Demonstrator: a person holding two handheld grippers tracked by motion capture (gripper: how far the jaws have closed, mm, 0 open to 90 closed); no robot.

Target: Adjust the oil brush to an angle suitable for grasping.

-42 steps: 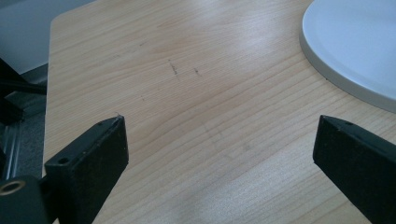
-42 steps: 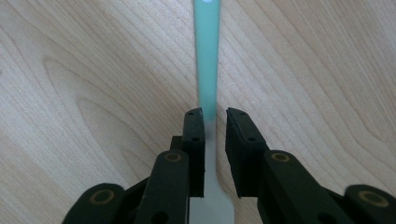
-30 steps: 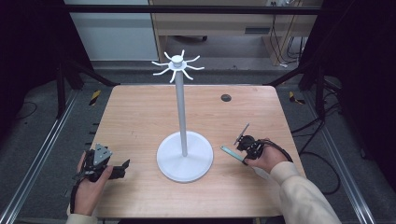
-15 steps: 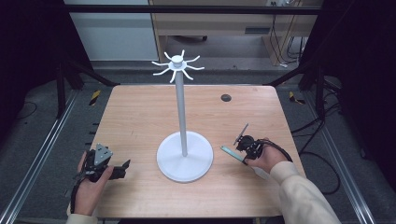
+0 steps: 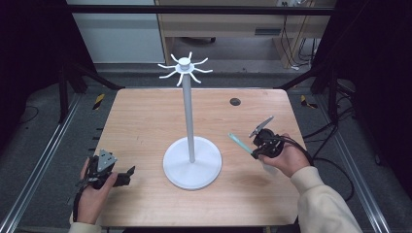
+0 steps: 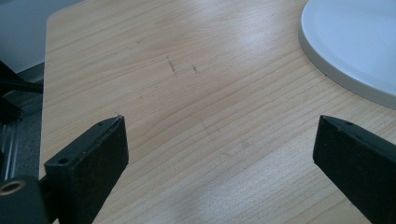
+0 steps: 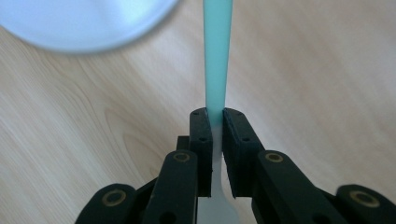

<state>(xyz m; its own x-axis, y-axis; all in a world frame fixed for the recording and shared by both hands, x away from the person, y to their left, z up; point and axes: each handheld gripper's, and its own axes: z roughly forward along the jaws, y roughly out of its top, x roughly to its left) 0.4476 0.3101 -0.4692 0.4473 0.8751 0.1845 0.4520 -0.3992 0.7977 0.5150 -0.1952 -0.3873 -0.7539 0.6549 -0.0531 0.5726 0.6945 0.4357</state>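
Note:
A white stand rises mid-table: a round base [image 5: 192, 162], a thin pole [image 5: 187, 116] and a ring of hooks [image 5: 184, 65] on top. To its right, my right gripper [image 5: 255, 148] is shut on a thin utensil with a teal handle [image 5: 240, 143] that points toward the base. In the right gripper view the teal handle [image 7: 217, 56] runs up from the closed right gripper [image 7: 215, 116] and turns white behind the jaws. My left gripper [image 5: 128, 174] rests open at the front left. In its own view the left gripper [image 6: 219, 140] has bare wood between its jaws and the base [image 6: 355, 42] lies ahead.
A small dark round spot [image 5: 235, 101] sits on the wooden table [image 5: 145, 121] at the back right. Metal rails [image 5: 43, 160] run along the floor on both sides, and a cabinet [image 5: 228, 24] stands behind the table.

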